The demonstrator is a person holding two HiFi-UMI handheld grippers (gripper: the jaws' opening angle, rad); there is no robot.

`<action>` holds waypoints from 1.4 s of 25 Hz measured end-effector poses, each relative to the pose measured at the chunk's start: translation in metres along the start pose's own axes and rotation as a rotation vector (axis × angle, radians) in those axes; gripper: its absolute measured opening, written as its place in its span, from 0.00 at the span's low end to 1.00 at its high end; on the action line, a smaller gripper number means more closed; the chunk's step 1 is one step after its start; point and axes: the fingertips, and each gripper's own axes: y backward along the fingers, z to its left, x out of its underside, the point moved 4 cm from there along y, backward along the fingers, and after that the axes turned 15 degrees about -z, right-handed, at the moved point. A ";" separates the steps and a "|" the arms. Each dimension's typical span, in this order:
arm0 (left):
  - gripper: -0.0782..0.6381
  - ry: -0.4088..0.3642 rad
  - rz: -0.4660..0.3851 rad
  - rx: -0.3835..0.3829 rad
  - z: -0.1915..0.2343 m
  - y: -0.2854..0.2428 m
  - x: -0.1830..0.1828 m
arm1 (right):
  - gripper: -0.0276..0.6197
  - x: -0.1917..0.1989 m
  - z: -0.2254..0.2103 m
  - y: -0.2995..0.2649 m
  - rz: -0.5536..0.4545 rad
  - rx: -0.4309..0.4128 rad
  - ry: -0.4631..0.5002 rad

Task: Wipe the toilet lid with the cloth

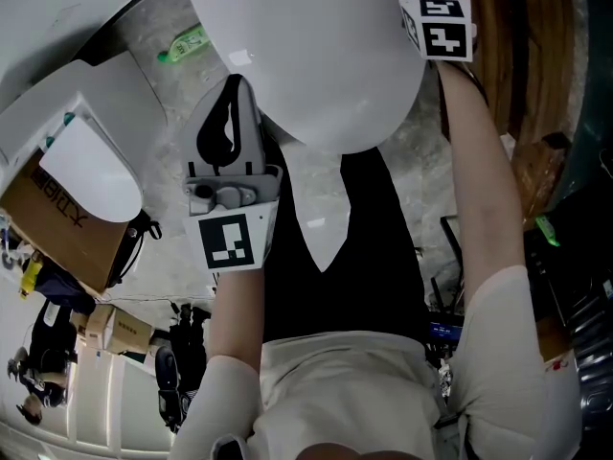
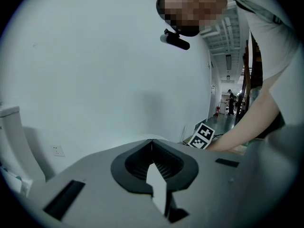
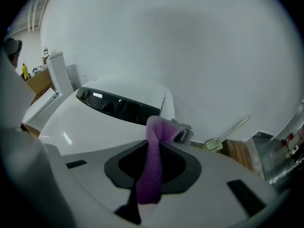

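The white toilet lid [image 1: 316,56] fills the top of the head view, and the right gripper view shows it too, low and left [image 3: 90,127]. My right gripper [image 3: 164,127] is shut on a purple cloth [image 3: 153,160], which hangs down between the jaws above the lid's rear part. Its marker cube [image 1: 438,25] sits at the lid's right edge. My left gripper [image 1: 230,99] hangs by the lid's left edge with its jaws closed together and nothing in them. In its own view the left gripper [image 2: 152,144] faces a plain white wall.
A second white toilet [image 1: 86,161] stands at the left beside a cardboard box [image 1: 57,223]. A green bottle [image 1: 187,41] lies on the marble floor. A pale long-handled brush [image 3: 228,133] leans by the wall near wooden panelling [image 1: 536,65]. Cables and gear crowd the lower edges.
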 end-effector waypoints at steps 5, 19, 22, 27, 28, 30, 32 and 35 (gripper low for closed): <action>0.13 0.001 -0.009 0.000 0.009 0.006 -0.005 | 0.17 0.000 0.009 0.001 0.020 0.022 -0.044; 0.13 0.019 -0.017 -0.043 0.055 0.041 -0.004 | 0.17 -0.030 0.126 -0.007 0.028 -0.048 -0.146; 0.13 0.019 -0.021 -0.044 0.064 0.050 -0.004 | 0.17 -0.037 0.150 -0.012 0.023 -0.057 -0.162; 0.13 0.031 -0.026 -0.061 0.082 0.063 -0.003 | 0.17 -0.050 0.193 -0.019 0.020 -0.083 -0.181; 0.13 0.031 -0.027 -0.063 0.085 0.065 -0.003 | 0.17 -0.052 0.202 -0.021 0.020 -0.089 -0.179; 0.13 0.030 -0.028 -0.062 0.090 0.068 -0.002 | 0.17 -0.058 0.218 -0.025 0.017 -0.101 -0.178; 0.13 0.031 -0.028 -0.065 0.096 0.071 -0.001 | 0.17 -0.063 0.233 -0.028 0.014 -0.114 -0.185; 0.13 0.041 -0.024 -0.081 0.106 0.078 0.000 | 0.17 -0.070 0.256 -0.033 0.012 -0.140 -0.208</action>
